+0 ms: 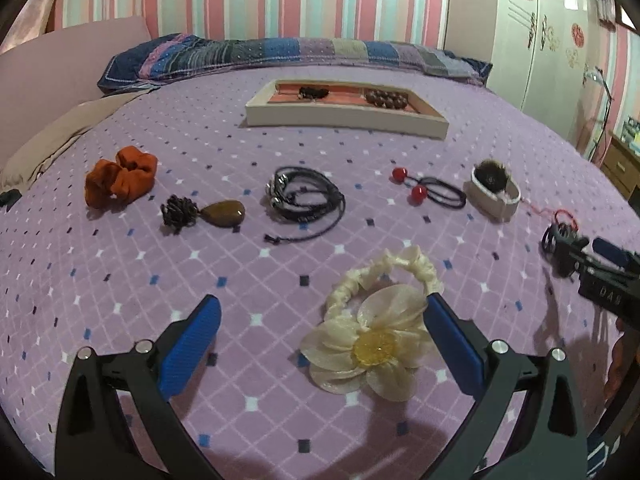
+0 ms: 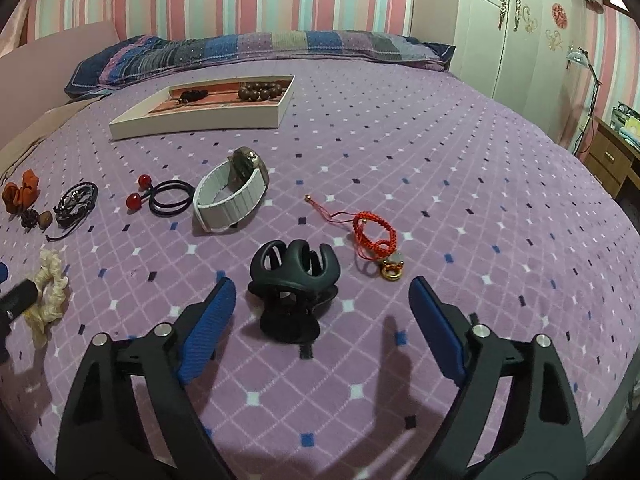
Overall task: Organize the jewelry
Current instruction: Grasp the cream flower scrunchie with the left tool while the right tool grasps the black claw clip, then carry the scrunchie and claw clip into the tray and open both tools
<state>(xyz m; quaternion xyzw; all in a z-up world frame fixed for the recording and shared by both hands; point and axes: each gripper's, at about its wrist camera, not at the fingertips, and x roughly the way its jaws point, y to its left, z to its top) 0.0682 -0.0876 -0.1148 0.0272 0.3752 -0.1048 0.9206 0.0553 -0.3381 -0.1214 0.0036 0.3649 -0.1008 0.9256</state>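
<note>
My left gripper point(image 1: 322, 314) is open above the purple bedspread, with a cream flower hair tie point(image 1: 372, 344) between its fingers, touching the right finger. My right gripper point(image 2: 322, 294) is open with a black hair claw point(image 2: 294, 280) lying between its fingers. A white tray point(image 1: 344, 118) at the back holds a brown bead bracelet point(image 1: 386, 98) and a dark item point(image 1: 314, 91). On the bed lie an orange scrunchie point(image 1: 120, 178), a brown pendant point(image 1: 222, 213), black cord bracelets point(image 1: 304, 196), a red-ball hair tie point(image 1: 430, 190), a white-strap watch point(image 2: 232, 196) and a red string bracelet point(image 2: 374, 236).
A patchwork pillow point(image 1: 280, 56) lies behind the tray against the striped wall. A white wardrobe point(image 2: 520, 28) stands at the right, with a wooden desk point(image 2: 612, 160) past the bed's right edge. The right gripper shows in the left wrist view point(image 1: 560, 246).
</note>
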